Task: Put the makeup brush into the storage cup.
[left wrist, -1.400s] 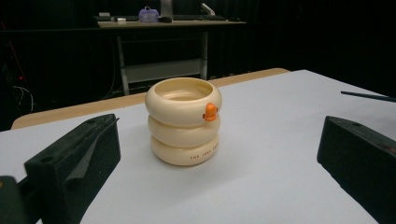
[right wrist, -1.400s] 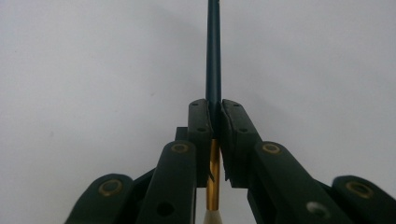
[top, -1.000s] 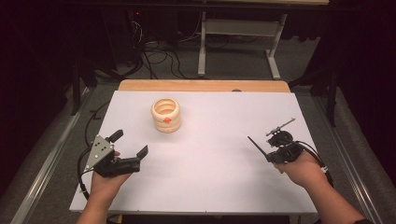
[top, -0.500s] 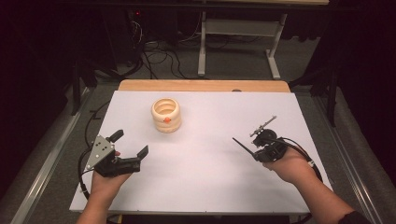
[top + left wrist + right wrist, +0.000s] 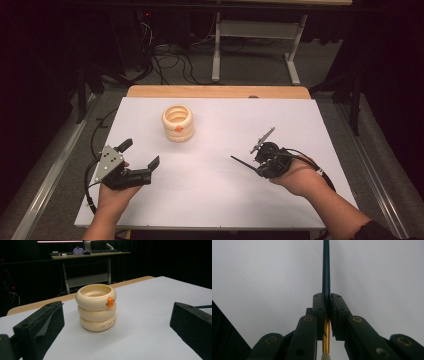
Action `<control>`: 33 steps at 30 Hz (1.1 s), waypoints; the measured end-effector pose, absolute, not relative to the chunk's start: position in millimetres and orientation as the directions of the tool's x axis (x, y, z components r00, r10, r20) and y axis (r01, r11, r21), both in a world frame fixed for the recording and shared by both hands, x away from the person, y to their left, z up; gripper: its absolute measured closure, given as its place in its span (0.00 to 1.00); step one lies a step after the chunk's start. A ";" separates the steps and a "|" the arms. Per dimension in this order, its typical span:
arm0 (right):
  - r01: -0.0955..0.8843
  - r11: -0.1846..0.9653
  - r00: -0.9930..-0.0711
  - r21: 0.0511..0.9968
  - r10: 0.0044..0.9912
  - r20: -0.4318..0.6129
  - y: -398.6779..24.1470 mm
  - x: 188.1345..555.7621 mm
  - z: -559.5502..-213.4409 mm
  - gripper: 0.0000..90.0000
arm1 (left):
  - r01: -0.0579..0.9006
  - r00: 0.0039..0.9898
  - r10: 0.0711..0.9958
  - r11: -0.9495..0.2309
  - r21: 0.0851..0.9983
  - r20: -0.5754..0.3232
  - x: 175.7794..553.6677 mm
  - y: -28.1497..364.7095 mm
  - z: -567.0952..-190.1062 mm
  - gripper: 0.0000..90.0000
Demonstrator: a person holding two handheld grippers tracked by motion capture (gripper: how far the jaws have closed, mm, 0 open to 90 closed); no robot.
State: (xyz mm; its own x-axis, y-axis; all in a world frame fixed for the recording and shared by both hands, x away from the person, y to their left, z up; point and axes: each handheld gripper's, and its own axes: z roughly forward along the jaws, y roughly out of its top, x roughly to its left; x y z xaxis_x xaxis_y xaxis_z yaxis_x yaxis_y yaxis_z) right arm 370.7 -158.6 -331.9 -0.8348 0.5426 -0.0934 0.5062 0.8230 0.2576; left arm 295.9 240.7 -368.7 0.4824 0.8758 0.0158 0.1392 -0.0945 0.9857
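Black pads of my right hand-held gripper (image 5: 326, 302) are pinched tight on a dark green pencil (image 5: 326, 270), gold ferrule and eraser behind the jaws, tip held over the white surface (image 5: 210, 200). That grip is narrow; I judge the pencil could pivot or slip if its point catches the rim of the cream ring-stacked cup (image 5: 177, 123), which stands well apart near the far edge. My left hand-held gripper (image 5: 140, 162) sits wide open, holding nothing, facing the cup. From its view the cup's inside looks empty, though its bottom is hidden.
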 end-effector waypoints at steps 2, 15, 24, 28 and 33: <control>0.483 0.838 -0.851 0.252 0.518 -0.092 -153.7 368.9 -330.8 0.95 | 0.138 0.484 0.875 -0.097 0.986 0.018 295.8 240.3 -368.8 0.00; 0.364 0.900 -0.916 0.239 0.392 -0.081 -120.3 354.9 -326.3 0.95 | 0.131 0.496 0.867 -0.127 0.983 0.046 295.9 236.4 -369.9 0.00; 0.336 0.915 -0.929 0.224 0.361 -0.081 -110.0 351.9 -317.8 0.95 | 0.120 0.505 0.858 -0.184 0.976 0.099 295.6 227.8 -372.5 0.00; 0.331 0.917 -0.931 0.224 0.356 -0.083 -110.5 352.1 -313.7 0.95 | 0.115 0.510 0.850 -0.223 0.968 0.135 295.5 221.2 -374.0 0.00; 0.325 0.918 -0.932 0.228 0.352 -0.085 -110.6 351.2 -308.4 0.95 | 0.119 0.527 0.834 -0.263 0.957 0.164 296.0 213.2 -375.7 0.01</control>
